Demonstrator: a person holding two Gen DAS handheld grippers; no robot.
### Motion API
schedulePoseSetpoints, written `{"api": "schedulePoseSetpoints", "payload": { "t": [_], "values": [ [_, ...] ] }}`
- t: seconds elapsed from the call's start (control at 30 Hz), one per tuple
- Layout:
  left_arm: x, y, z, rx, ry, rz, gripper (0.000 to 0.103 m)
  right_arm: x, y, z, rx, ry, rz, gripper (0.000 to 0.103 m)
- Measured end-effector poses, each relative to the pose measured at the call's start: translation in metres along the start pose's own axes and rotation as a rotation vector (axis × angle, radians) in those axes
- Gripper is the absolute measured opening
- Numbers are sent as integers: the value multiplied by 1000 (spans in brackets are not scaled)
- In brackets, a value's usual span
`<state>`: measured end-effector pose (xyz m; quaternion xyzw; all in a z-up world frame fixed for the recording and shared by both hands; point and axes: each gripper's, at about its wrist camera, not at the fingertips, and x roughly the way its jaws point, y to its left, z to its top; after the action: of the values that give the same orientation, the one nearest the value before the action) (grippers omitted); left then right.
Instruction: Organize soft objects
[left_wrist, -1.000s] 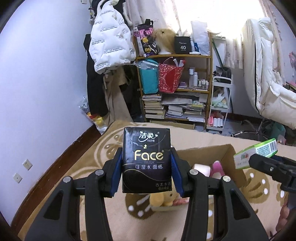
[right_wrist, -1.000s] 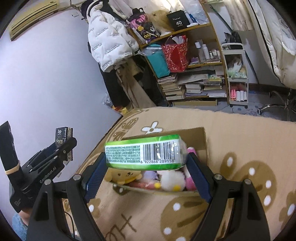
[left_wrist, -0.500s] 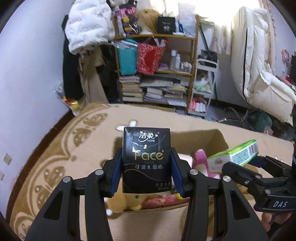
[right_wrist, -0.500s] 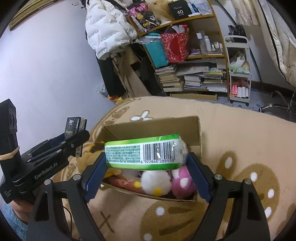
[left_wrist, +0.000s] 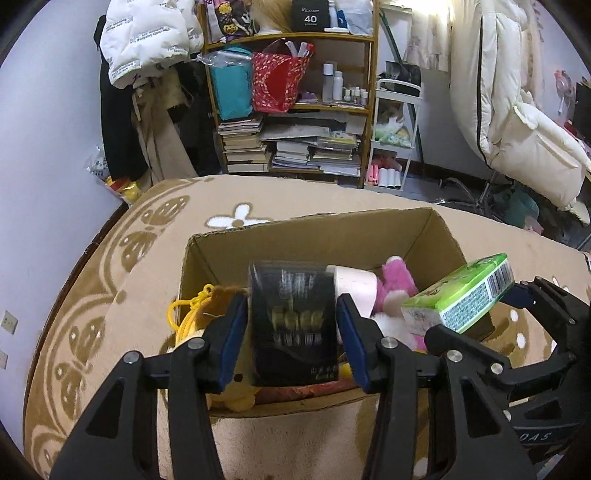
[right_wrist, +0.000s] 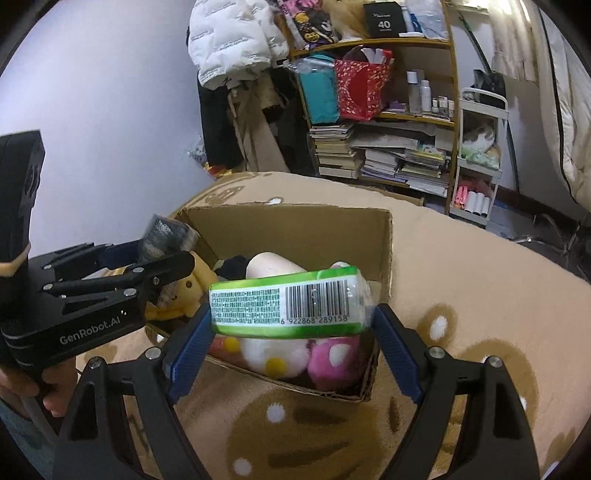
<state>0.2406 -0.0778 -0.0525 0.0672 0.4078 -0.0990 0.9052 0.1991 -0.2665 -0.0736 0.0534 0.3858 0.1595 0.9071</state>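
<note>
Dropping a black tissue pack (left_wrist: 293, 321) into the cardboard box (left_wrist: 321, 236) of plush toys (right_wrist: 280, 354): left gripper (left_wrist: 293, 332) jaws opening, blurred pack slipping free between them. Right gripper (right_wrist: 291, 325) spread wide yet clamped on a green tissue pack (right_wrist: 288, 299) over the box; probably next, lowering and letting go. Beige patterned blanket (right_wrist: 461, 295) underneath, cluttered bookshelf (left_wrist: 295, 110) behind

The black tissue pack (left_wrist: 293, 325) is motion-smeared, so its print is barely readable, and it covers part of the plush toys (left_wrist: 397, 291) in the cardboard box (left_wrist: 314, 240). The green tissue pack (right_wrist: 288, 302) hides more toys. Shelf bottles (left_wrist: 334, 86) are too tiny to identify.
</note>
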Motion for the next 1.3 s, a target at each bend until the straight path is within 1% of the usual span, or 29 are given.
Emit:
{"api": "schedulePoseSetpoints", "payload": {
  "t": [0.03,0.1,0.17,0.3,0.33,0.37,0.4,0.43,0.5,0.57,0.77,0.87,0.93,1.1,1.23,1.3],
  "values": [
    [-2,1,0,-2,-8,6,58,0,1,0,-8,1,-5,90],
    [-6,3,1,-5,-25,15,62,0,1,-1,-16,4,-10,90],
    [-8,5,2,-3,-27,15,71,0,3,-1,-19,8,-15,90],
    [-14,8,4,-3,-48,52,79,-1,5,1,-12,23,-22,91],
    [-16,8,5,-4,-53,60,82,-2,6,1,-7,21,-19,92],
    [-17,9,5,-5,-55,61,83,-4,6,3,1,19,-14,95],
    [-19,10,5,-7,-58,59,84,-5,5,3,5,17,-11,102],
    [-22,11,5,-5,-59,57,84,-7,6,4,9,12,-9,103],
    [-28,13,5,-3,-65,79,88,-10,7,4,7,9,-9,103],
    [-34,16,5,-2,-72,98,95,-13,9,5,7,9,-16,103],
    [-59,27,1,-23,-95,105,100,-29,13,6,27,-10,-23,103],
    [-74,30,-3,-23,-105,105,100,-41,16,6,37,-28,-26,103],
    [-85,34,-6,-30,-114,119,100,-48,18,6,39,-33,-27,103],
    [-117,42,-14,-57,-138,130,100,-72,30,6,19,-57,-23,103],
    [-148,48,-19,-62,-189,138,100,-95,41,6,-4,-95,-21,103],
    [-162,51,-21,-69,-210,144,100,-104,44,5,6,-109,-10,103]
  ]
}}
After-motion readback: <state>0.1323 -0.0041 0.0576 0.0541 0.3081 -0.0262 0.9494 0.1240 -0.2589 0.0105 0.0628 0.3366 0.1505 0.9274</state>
